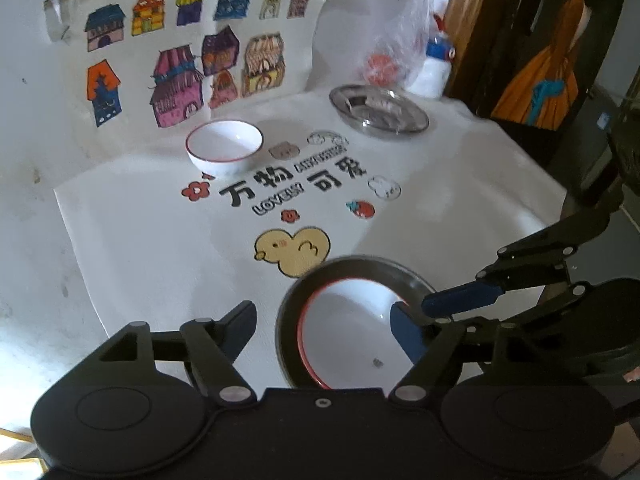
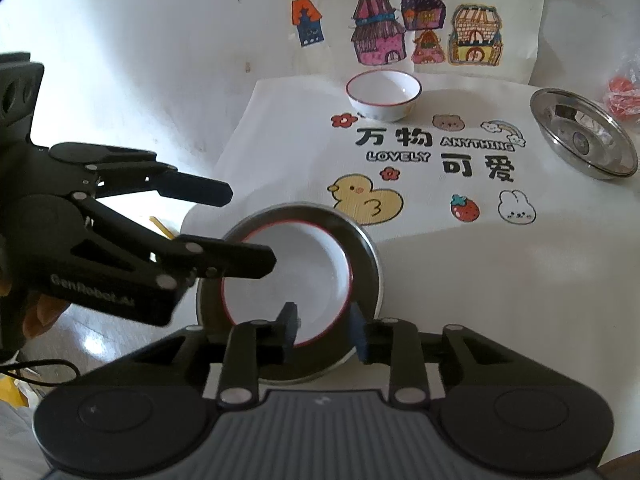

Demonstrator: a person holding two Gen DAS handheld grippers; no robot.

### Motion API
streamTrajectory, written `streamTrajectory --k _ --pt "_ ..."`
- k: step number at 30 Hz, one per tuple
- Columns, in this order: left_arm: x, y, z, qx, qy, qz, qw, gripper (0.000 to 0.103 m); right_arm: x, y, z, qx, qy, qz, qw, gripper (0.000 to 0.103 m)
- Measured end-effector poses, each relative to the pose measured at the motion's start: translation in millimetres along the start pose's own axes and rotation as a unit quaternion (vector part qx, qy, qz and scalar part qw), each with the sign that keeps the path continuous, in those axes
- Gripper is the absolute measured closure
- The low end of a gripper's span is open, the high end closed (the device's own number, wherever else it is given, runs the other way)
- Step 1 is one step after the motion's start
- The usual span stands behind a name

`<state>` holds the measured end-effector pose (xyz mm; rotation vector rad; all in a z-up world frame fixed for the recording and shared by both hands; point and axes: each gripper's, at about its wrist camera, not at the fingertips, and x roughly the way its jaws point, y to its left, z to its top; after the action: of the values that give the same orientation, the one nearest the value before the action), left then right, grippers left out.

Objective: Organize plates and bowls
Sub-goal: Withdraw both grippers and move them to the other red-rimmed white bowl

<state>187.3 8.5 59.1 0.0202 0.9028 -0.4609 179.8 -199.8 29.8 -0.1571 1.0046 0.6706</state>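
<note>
My right tongs [image 2: 324,330] stand part open over the near edge of a white bowl with a red rim [image 2: 288,280], one finger inside the bowl and the other just outside its rim; I cannot tell whether either finger touches it, and they do not pinch it. That bowl sits inside a steel plate [image 2: 370,256] at the near edge of the worktop. My left tongs [image 1: 324,328] are spread wide and hold nothing: their left finger hangs over bare cloth to the left of the plate, their right finger over the white inside of the bowl. In the right wrist view the left tongs reach in from the left, one finger lying across the left rim of the bowl, the other higher and clear of it. The worktop is covered by a white printed cloth [image 2: 280,128]; a yellow duck [image 2: 366,200] printed on it lies just beyond the plate, with black lettering, a strawberry and a rabbit further out. A second white bowl with a red rim [image 2: 383,94] stands alone and upright at the far side of the cloth, well apart from the first. A second steel plate [image 2: 584,132], nothing in it, lies at the far right. Behind the far bowl a sheet of coloured house drawings [image 2: 424,28] leans against the wall, and a clear plastic bag [image 1: 400,32] stands behind the far steel plate.
</note>
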Motion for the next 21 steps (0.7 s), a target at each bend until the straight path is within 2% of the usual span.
streamTrajectory --k 2,5,7,9,11,12,15,21 --pt "-3 6 2 -0.012 -0.01 -0.008 0.9999 0.025 -3 -1 2 0.001 -0.007 0.001 1.0 0.061" --pt "-6 14 7 -0.024 -0.025 0.0 0.9994 0.021 -8 -4 7 0.002 -0.023 -0.007 1.0 0.044" --pt "-5 24 12 -0.04 -0.033 0.007 0.9986 0.02 -11 -9 12 0.007 -0.034 -0.011 0.999 0.035" --pt "-4 36 17 -0.061 -0.041 0.015 0.9972 0.017 -14 -16 17 0.02 -0.048 -0.014 0.999 0.017" --pt "-1 51 22 -0.089 -0.053 0.031 0.9942 0.005 -16 -24 23 0.032 -0.063 -0.026 0.997 0.01" --pt "0 59 25 -0.105 -0.061 0.04 0.9918 0.004 -16 -29 26 0.04 -0.071 -0.031 0.996 0.007" --pt "5 79 33 -0.144 -0.073 0.059 0.9852 0.001 -16 -46 36 0.077 -0.105 -0.033 0.991 0.0" --pt "30 108 52 -0.195 -0.076 0.101 0.9727 0.001 -2 -78 62 0.151 -0.14 -0.013 0.979 0.0"
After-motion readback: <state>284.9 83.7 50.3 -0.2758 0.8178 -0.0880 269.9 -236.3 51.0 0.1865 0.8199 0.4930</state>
